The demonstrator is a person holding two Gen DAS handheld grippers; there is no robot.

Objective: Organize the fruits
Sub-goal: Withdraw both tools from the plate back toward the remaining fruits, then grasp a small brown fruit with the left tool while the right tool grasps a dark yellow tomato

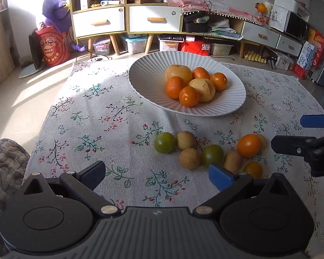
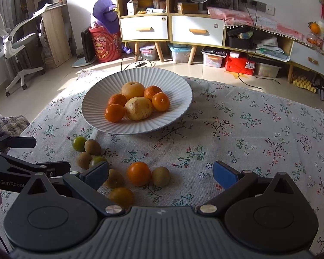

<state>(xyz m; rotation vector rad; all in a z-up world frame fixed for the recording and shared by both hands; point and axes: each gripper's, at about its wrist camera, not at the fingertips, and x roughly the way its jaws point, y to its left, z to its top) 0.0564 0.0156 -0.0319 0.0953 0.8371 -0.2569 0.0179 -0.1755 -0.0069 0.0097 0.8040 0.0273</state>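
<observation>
A white ribbed plate [image 1: 144, 79] [image 2: 175, 99] holds two pale yellow fruits and several oranges. In front of it, loose on the flowered cloth, lie a green fruit [image 1: 164, 142] [image 2: 79, 143], small tan fruits [image 1: 190, 158] [image 2: 160, 176] and an orange [image 1: 248, 145] [image 2: 138, 173]. My left gripper [image 1: 157, 174] [image 2: 43, 154] is open over bare cloth, left of the cluster. My right gripper [image 2: 161, 175] [image 1: 300, 133] is open too; the orange and a tan fruit show between its fingers, untouched.
The cloth-covered table [image 2: 259, 129] ends at a tiled floor. Beyond stand white-drawered cabinets [image 2: 144, 28], storage boxes, a red drum [image 2: 104, 45] and an office chair [image 2: 15, 43]. A grey quilted cushion [image 1: 4, 161] sits at the table's left edge.
</observation>
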